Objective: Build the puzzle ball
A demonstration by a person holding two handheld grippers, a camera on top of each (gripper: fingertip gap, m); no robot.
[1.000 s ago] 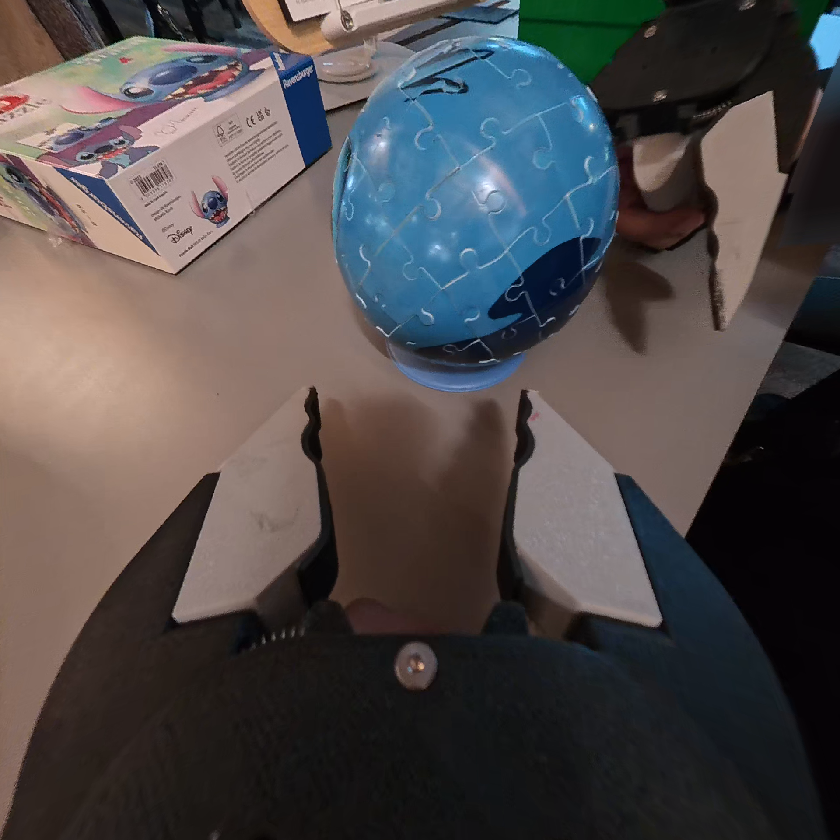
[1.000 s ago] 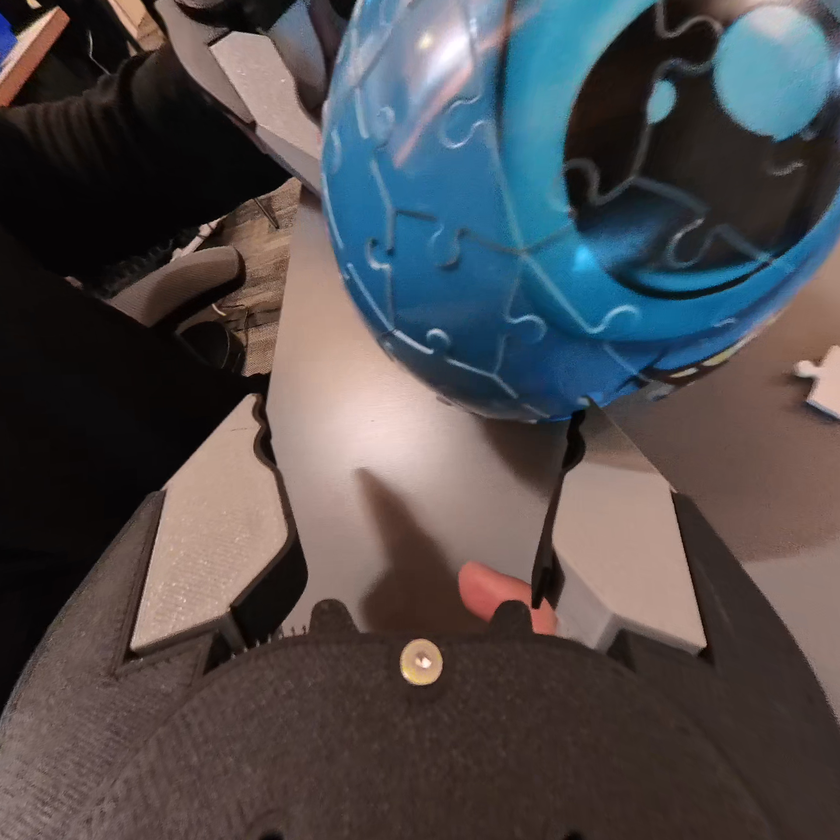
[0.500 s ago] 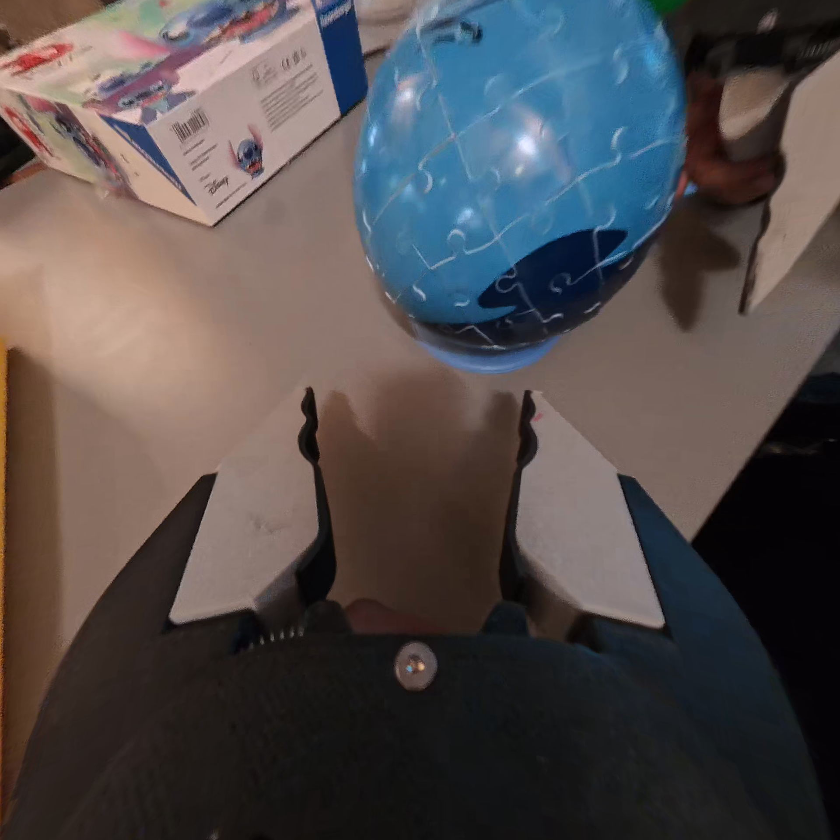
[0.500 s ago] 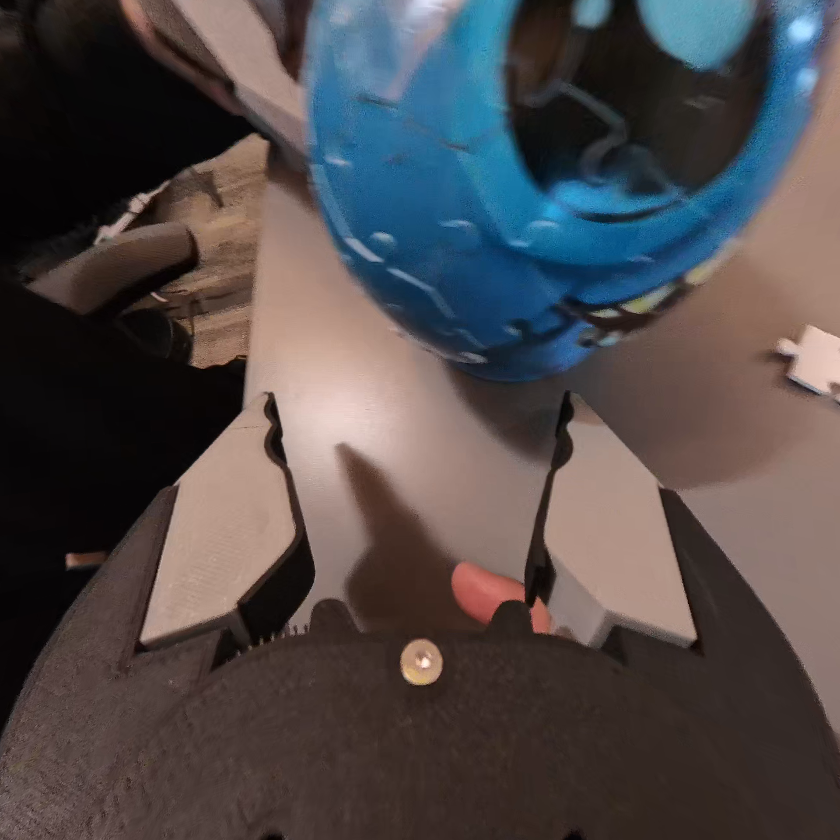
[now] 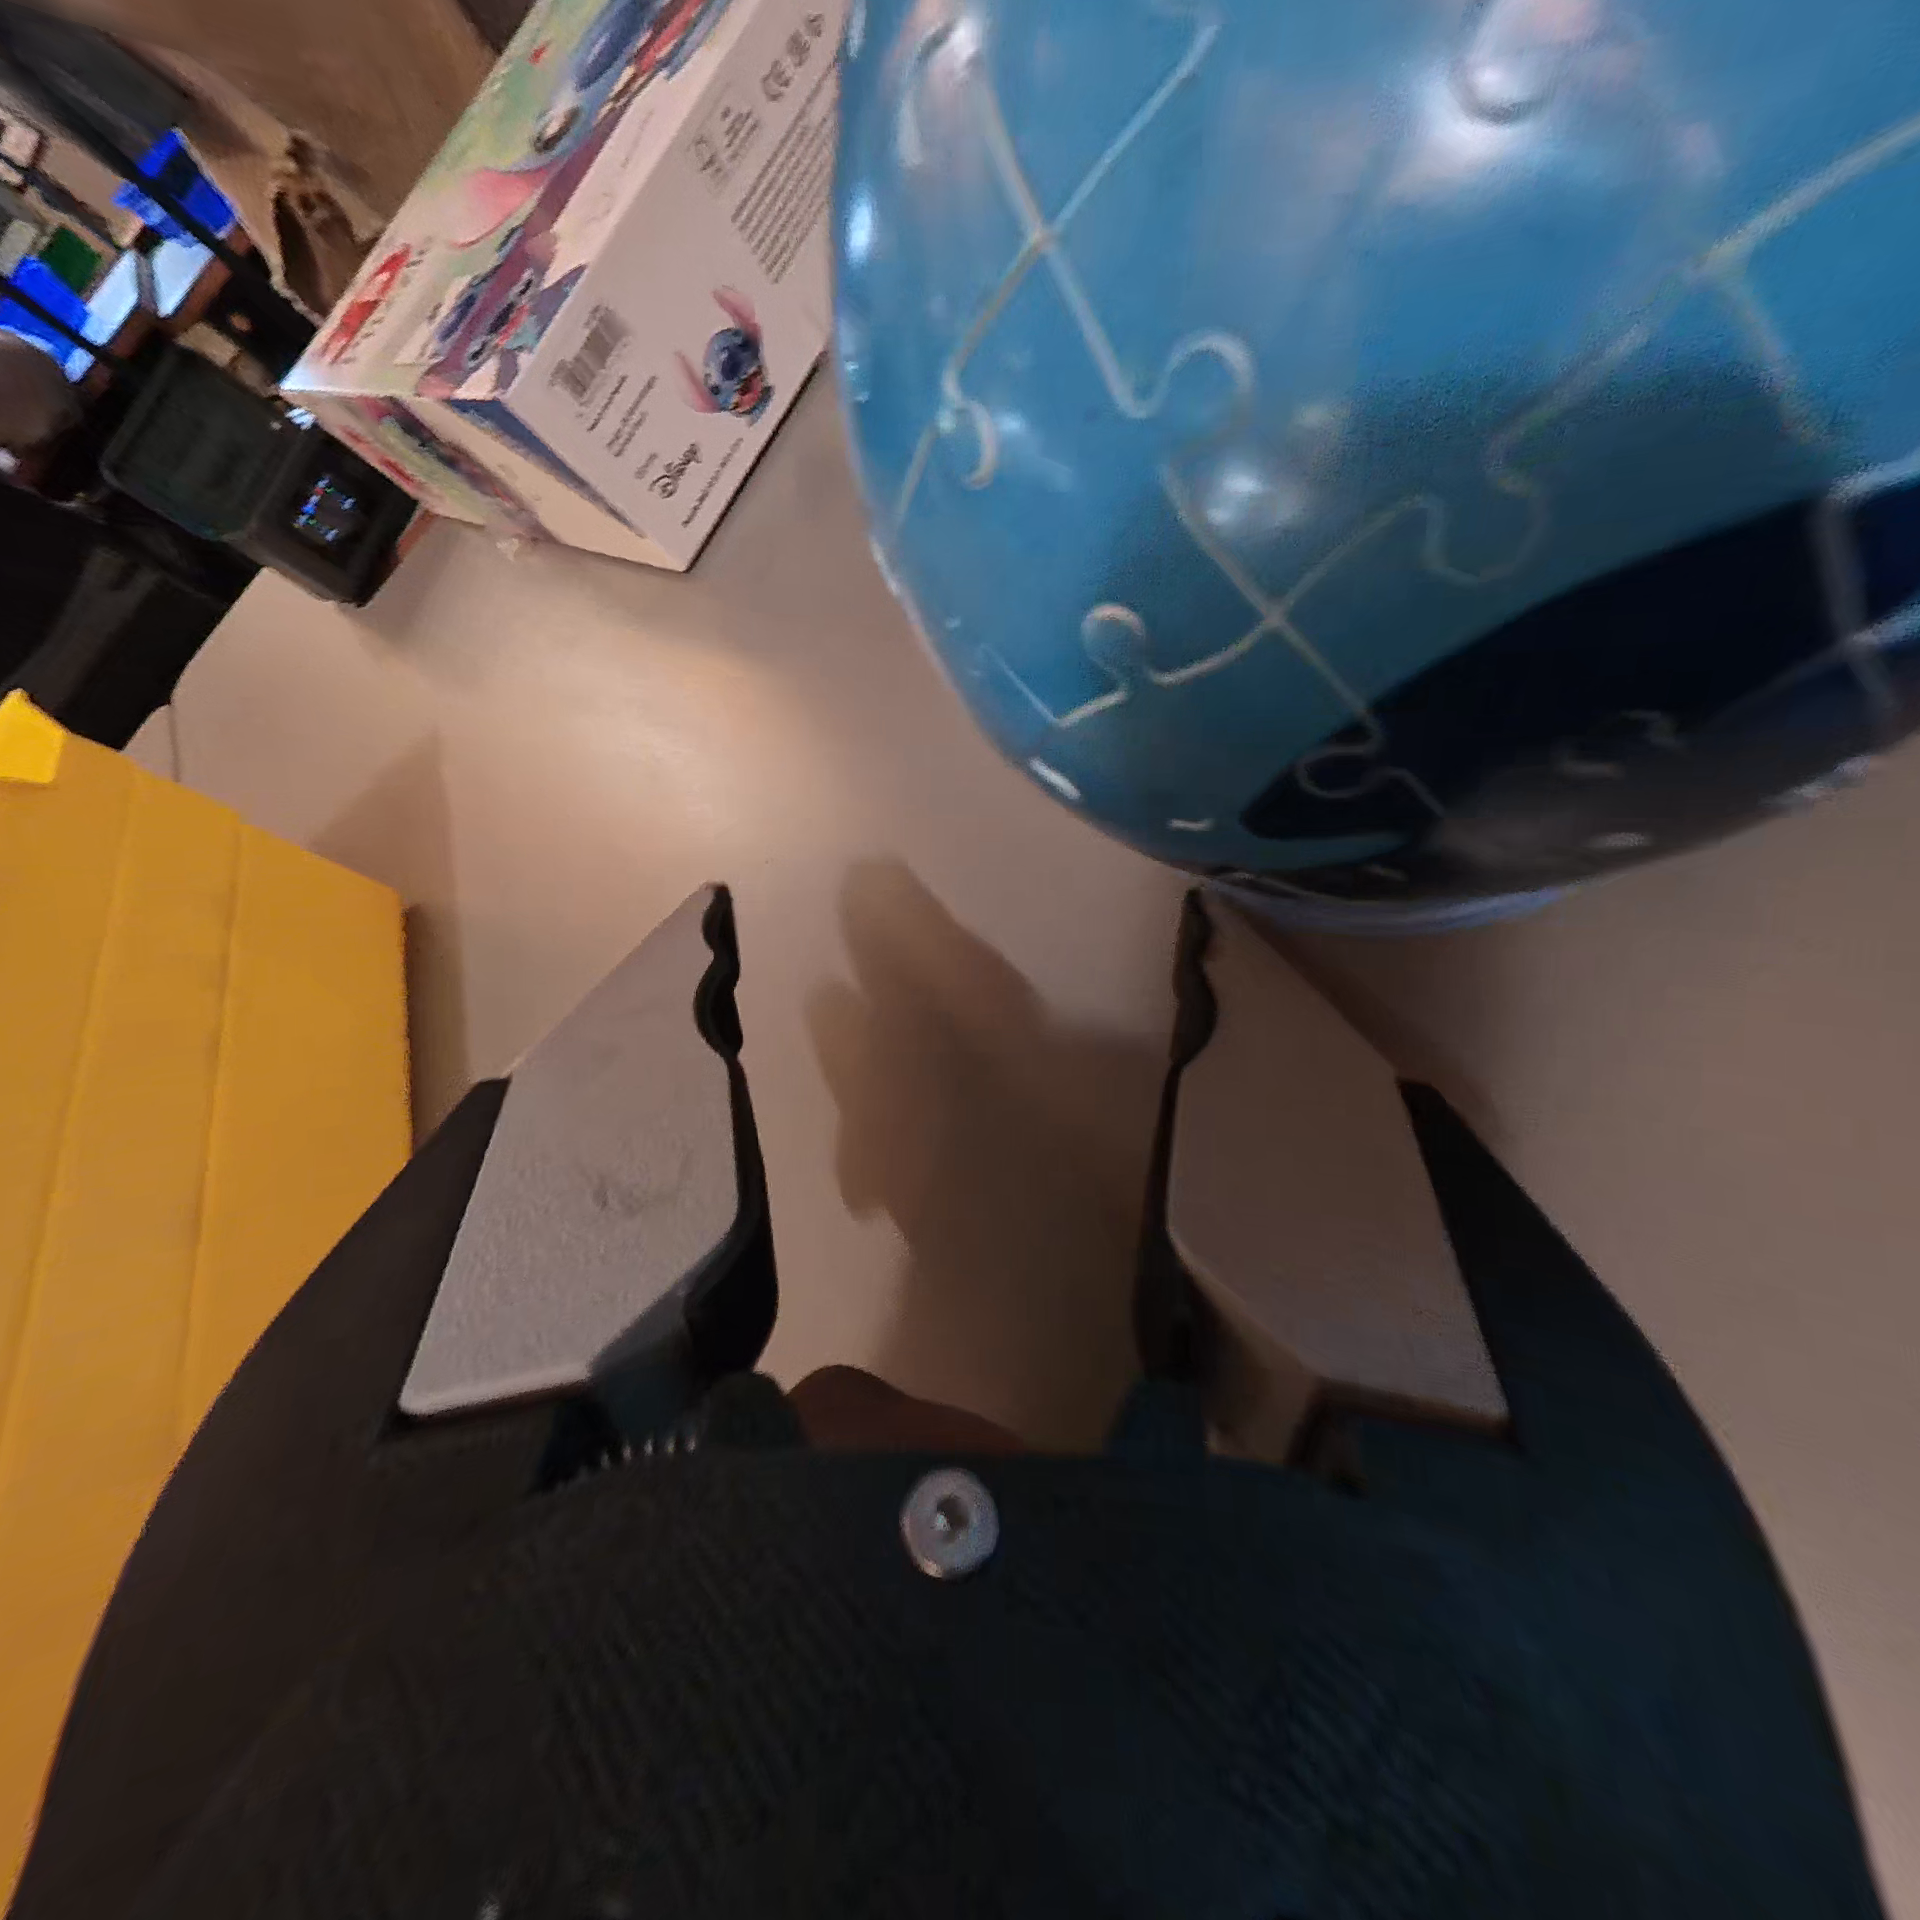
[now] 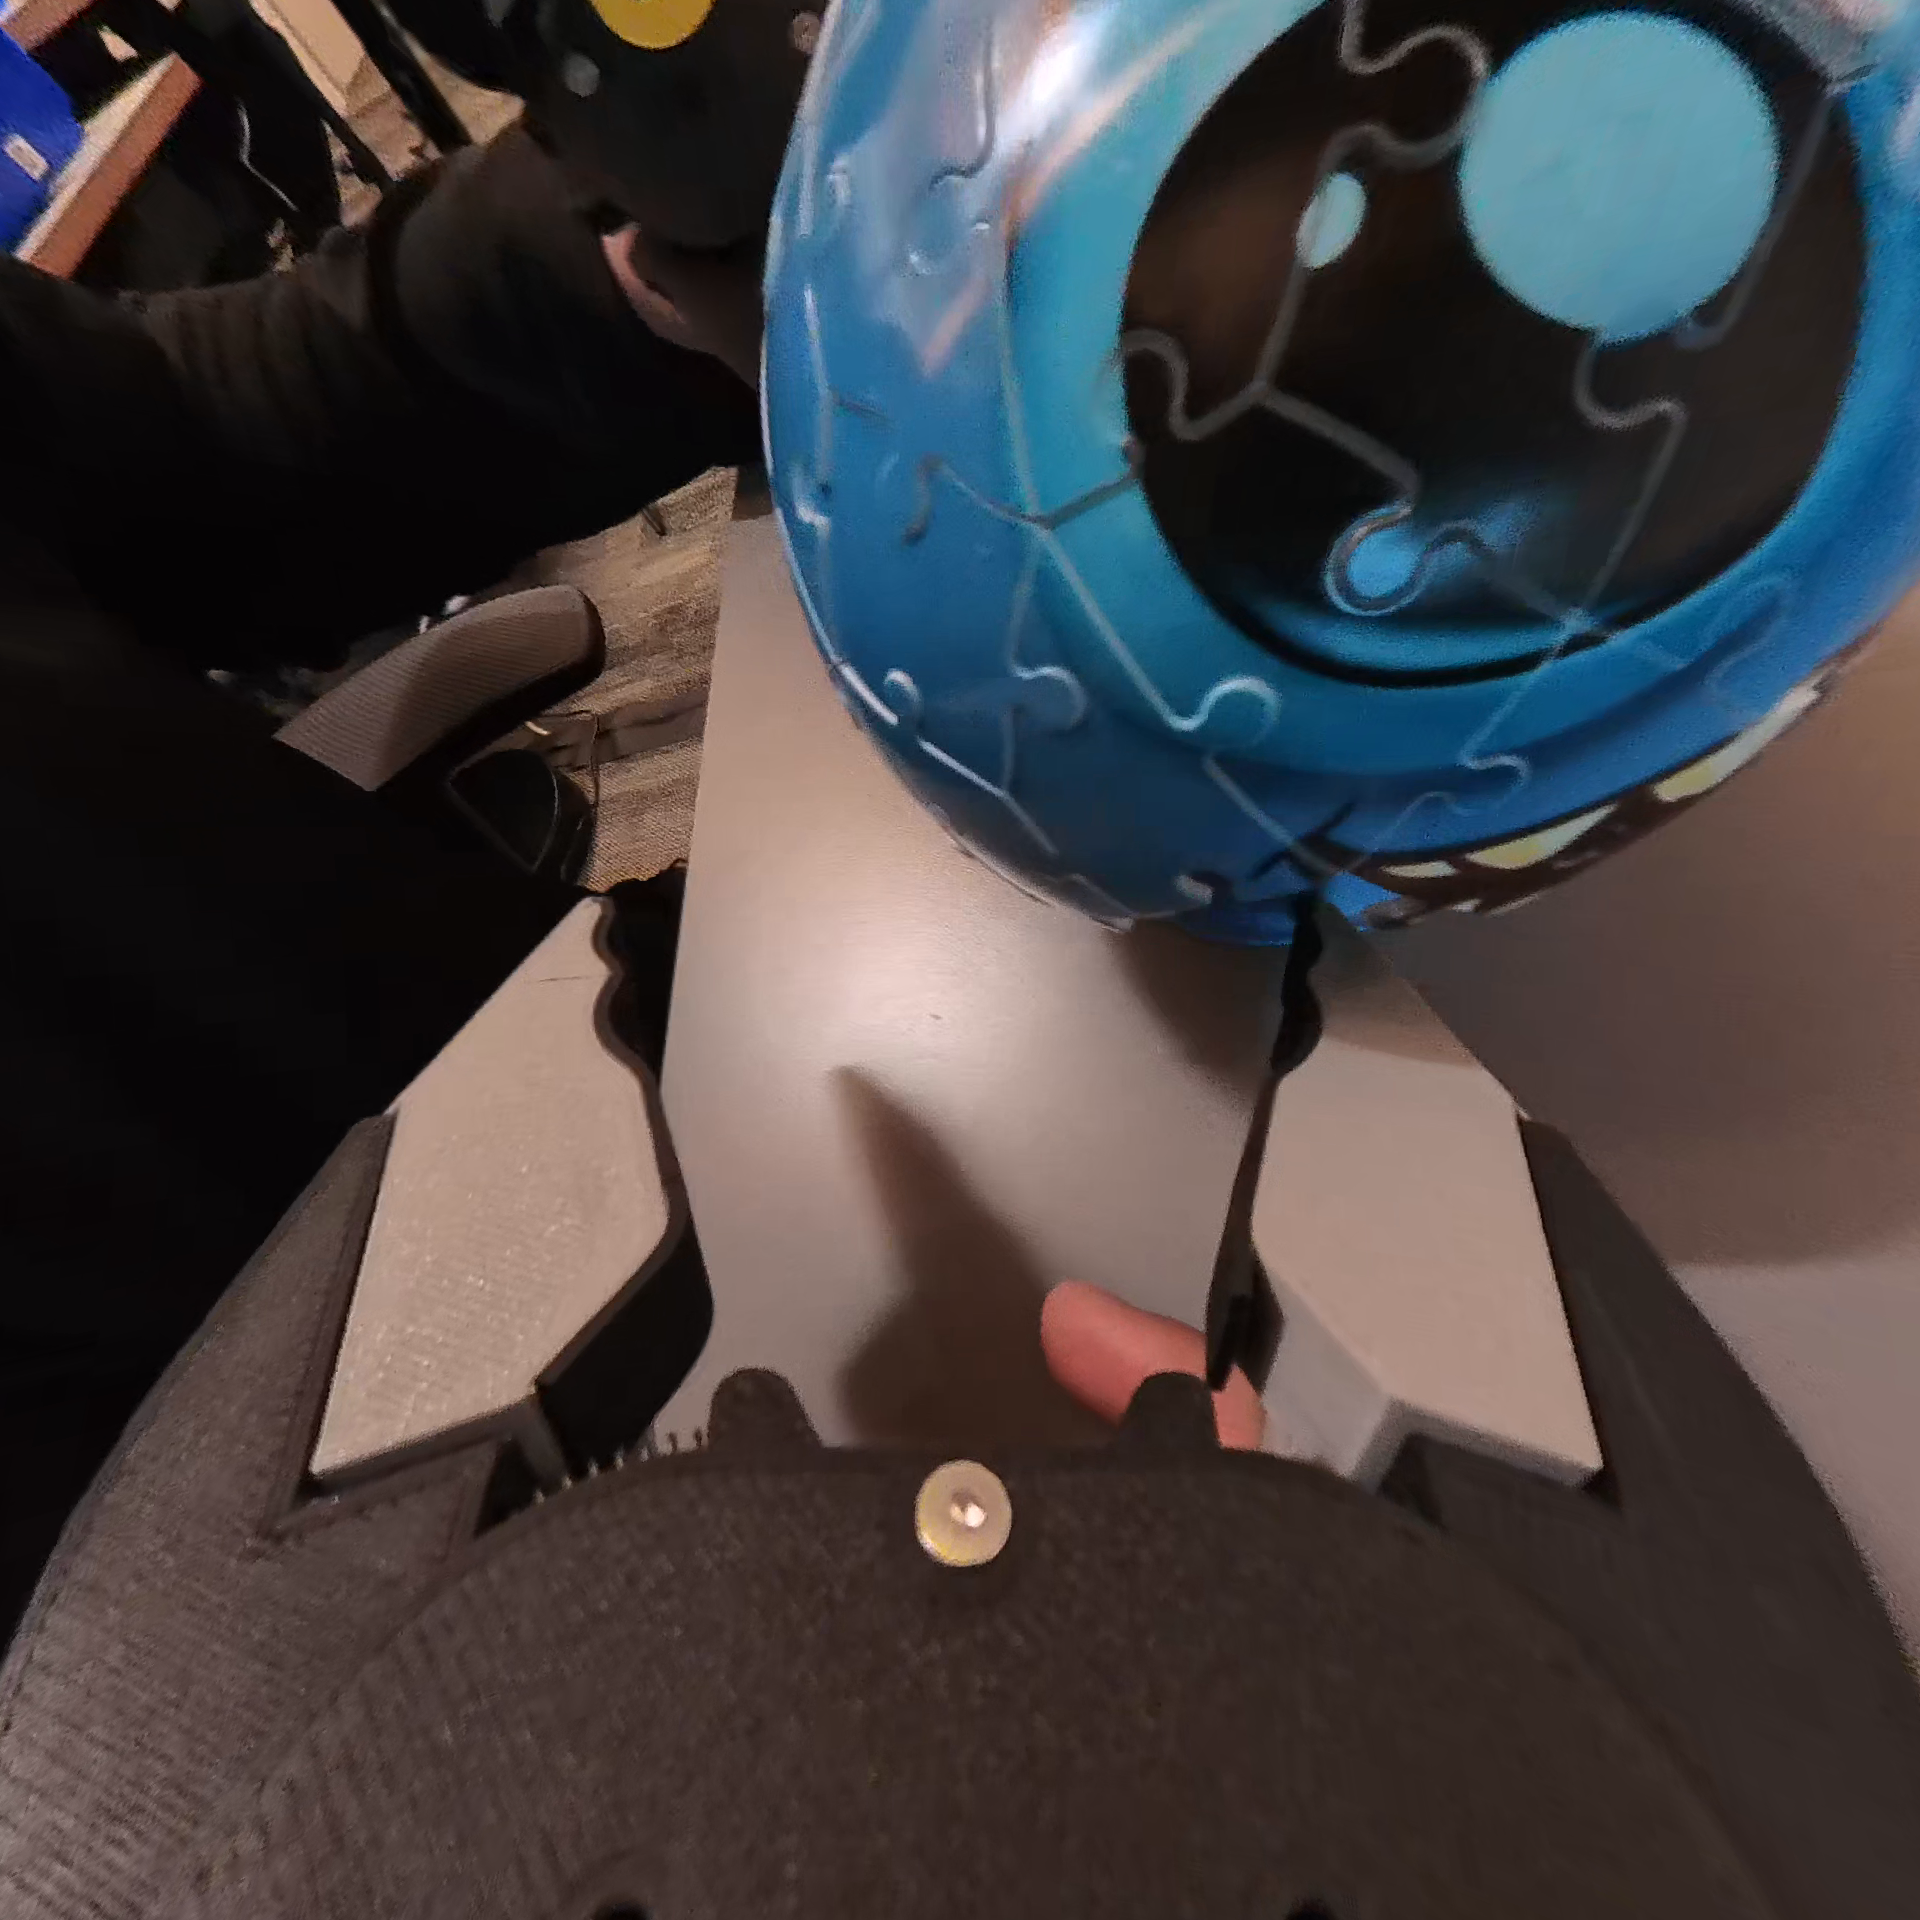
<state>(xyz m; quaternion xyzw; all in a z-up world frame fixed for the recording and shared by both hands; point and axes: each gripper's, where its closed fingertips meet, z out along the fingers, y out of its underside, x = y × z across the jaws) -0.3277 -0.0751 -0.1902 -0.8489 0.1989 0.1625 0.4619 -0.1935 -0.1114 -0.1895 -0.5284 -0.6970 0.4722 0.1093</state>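
The blue puzzle ball point(image 5: 1382, 416) stands on a pale blue ring base point(image 5: 1382, 912) on the grey table, filling the upper right of the left wrist view. My left gripper point(image 5: 956, 914) is open and empty, its right fingertip close by the ball's base. In the right wrist view the ball point(image 6: 1039, 623) shows a large black eye patch with pale blue spots. My right gripper point(image 6: 956, 935) is open and empty, its right fingertip just under the ball's lower edge.
The puzzle's picture box point(image 5: 582, 312) lies on the table point(image 5: 644, 748) at the back left. A yellow sheet point(image 5: 156, 1091) lies at the left edge. A person's dark sleeve point(image 6: 364, 416) and a chair armrest point(image 6: 457, 665) are beyond the table edge.
My left gripper has moved closer to the ball and swung left, so the ball now fills the upper right. My right gripper has tilted a little; the ball sits closer and more to the right.
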